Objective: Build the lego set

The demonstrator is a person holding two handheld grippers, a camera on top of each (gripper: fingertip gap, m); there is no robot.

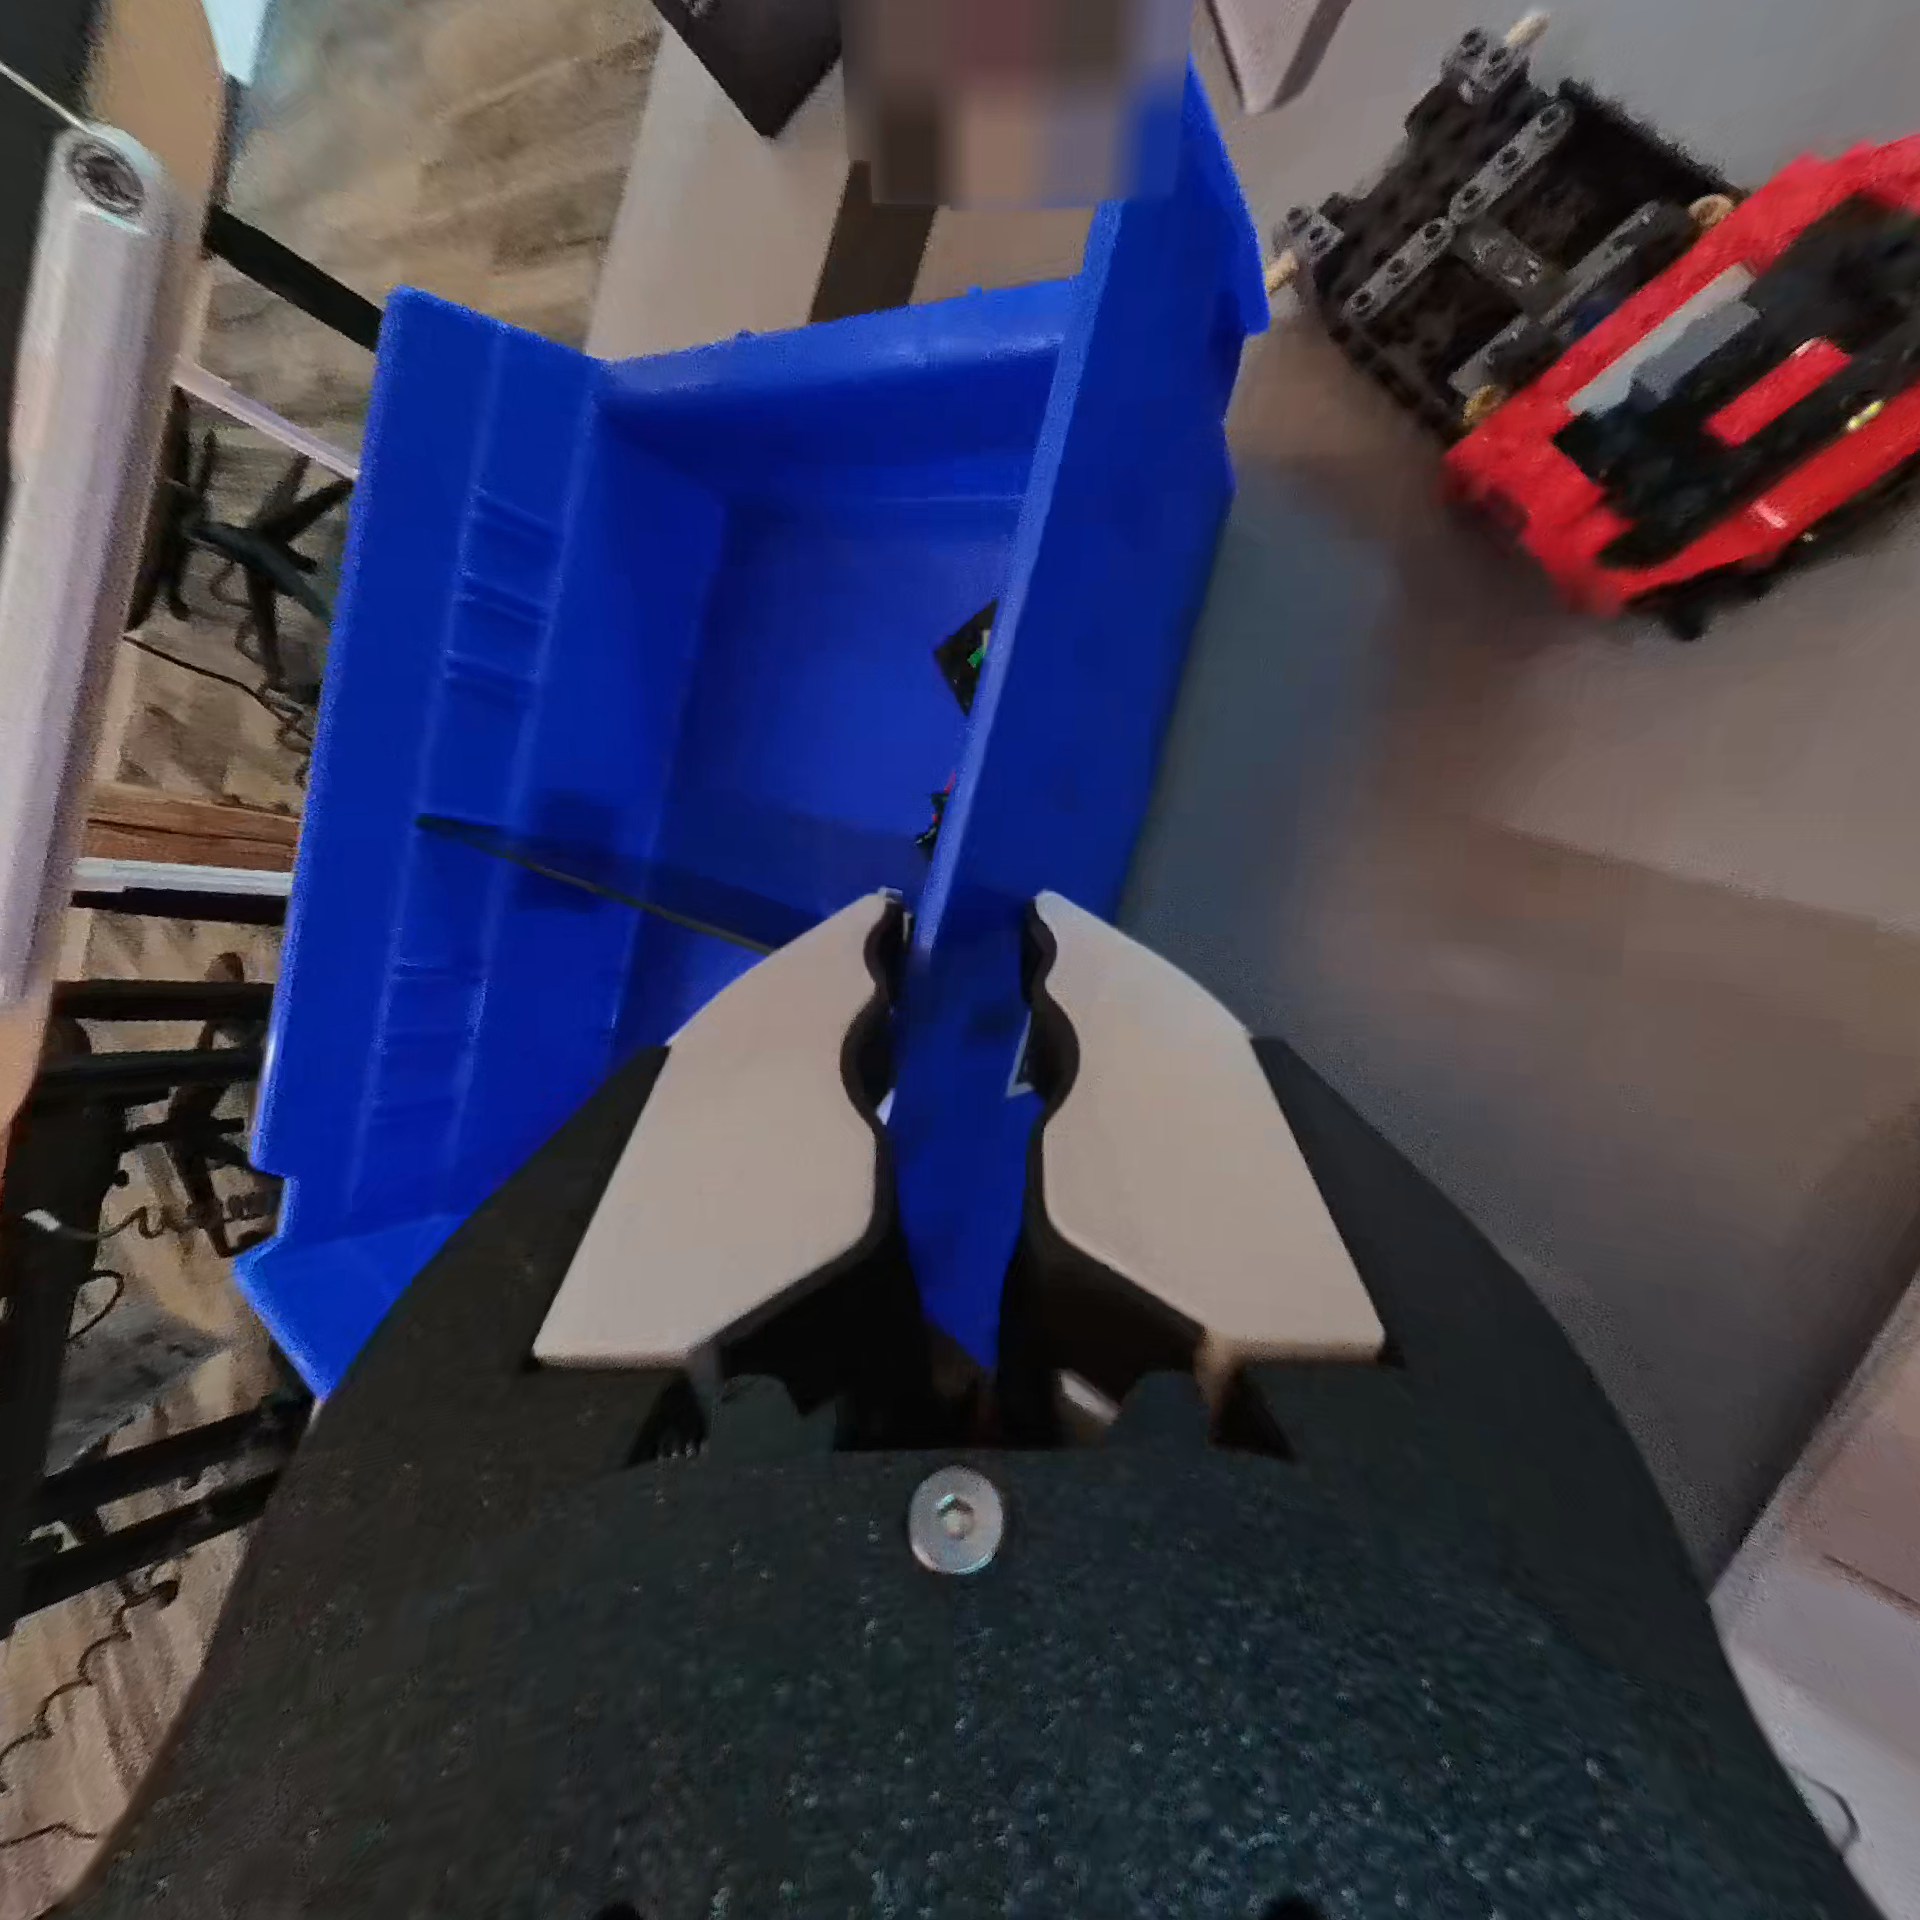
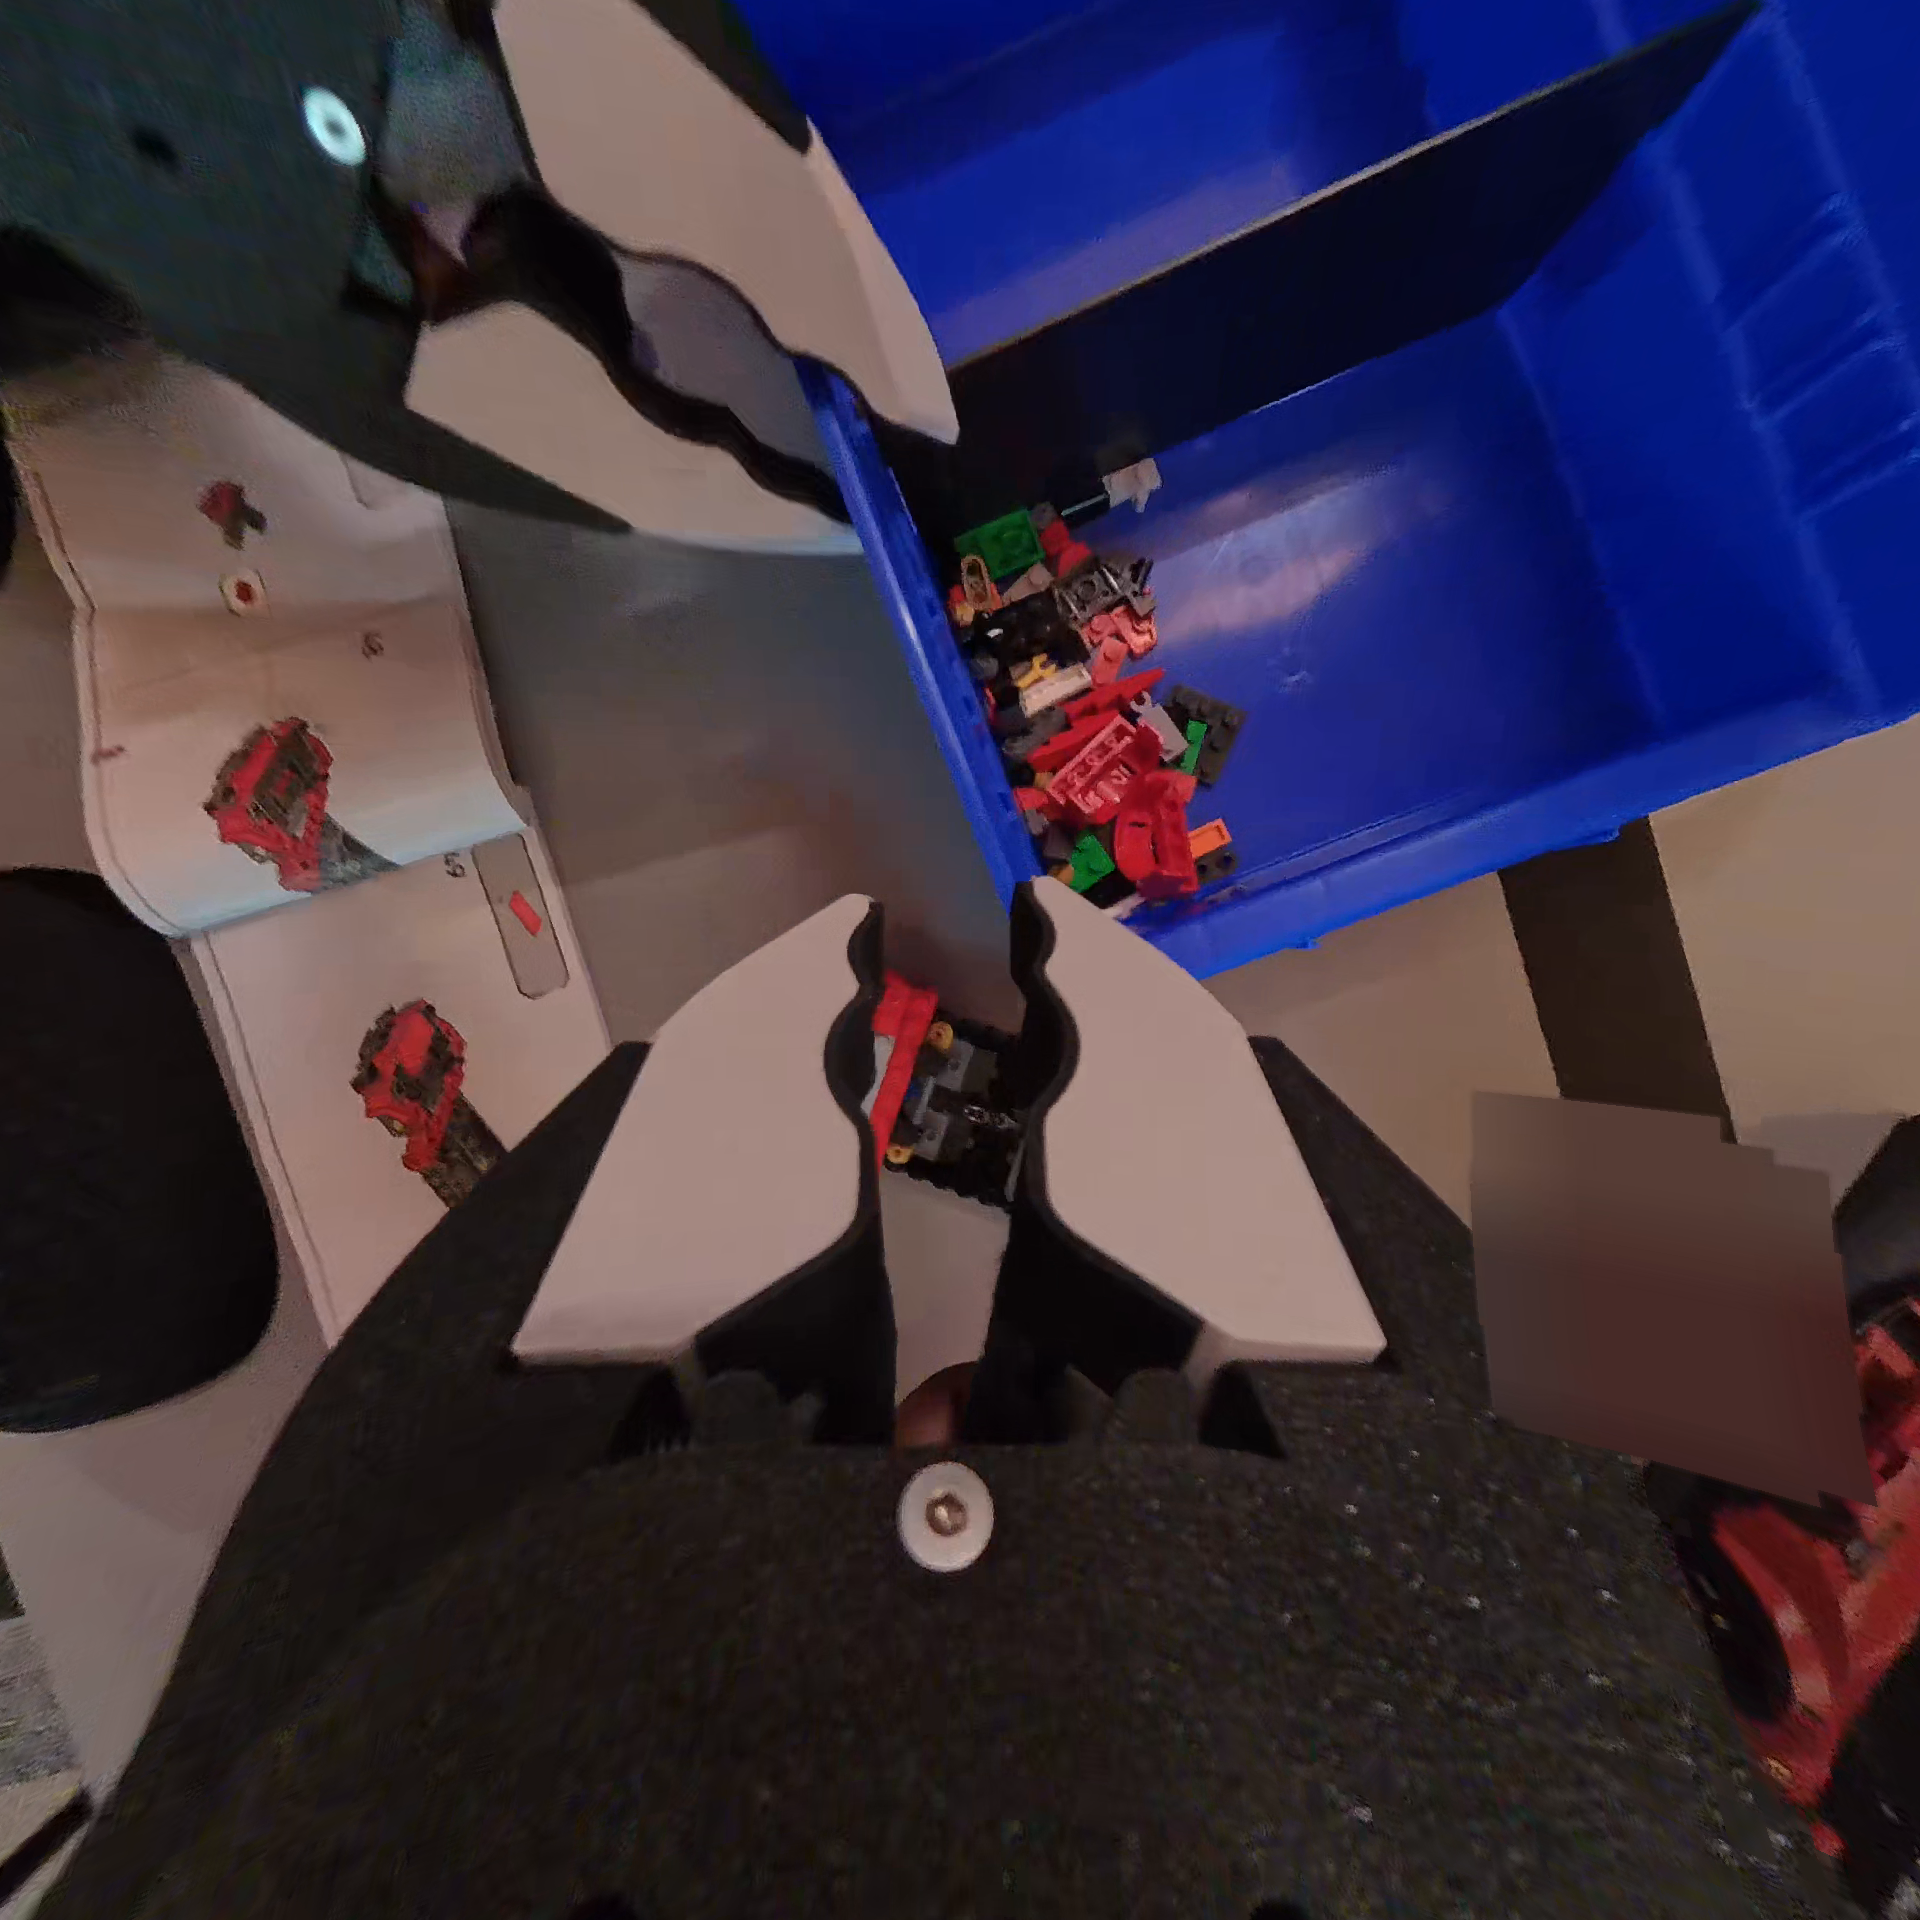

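Now the blue bin's [image 1: 644, 727] wall is pinched by the left claw [image 1: 961, 914], tilted; loose bricks [image 2: 1101, 717] are heaped inside. The right claw [image 2: 945, 925] is held spread, empty.

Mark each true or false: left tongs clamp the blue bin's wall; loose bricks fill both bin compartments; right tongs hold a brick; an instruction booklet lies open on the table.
1. Left tongs clamp the blue bin wall: true.
2. Loose bricks fill both compartments: false, only one holds them; the other looks bare.
3. Right tongs hold a brick: false, nothing sits between them.
4. Instruction booklet lies open on the table: true.
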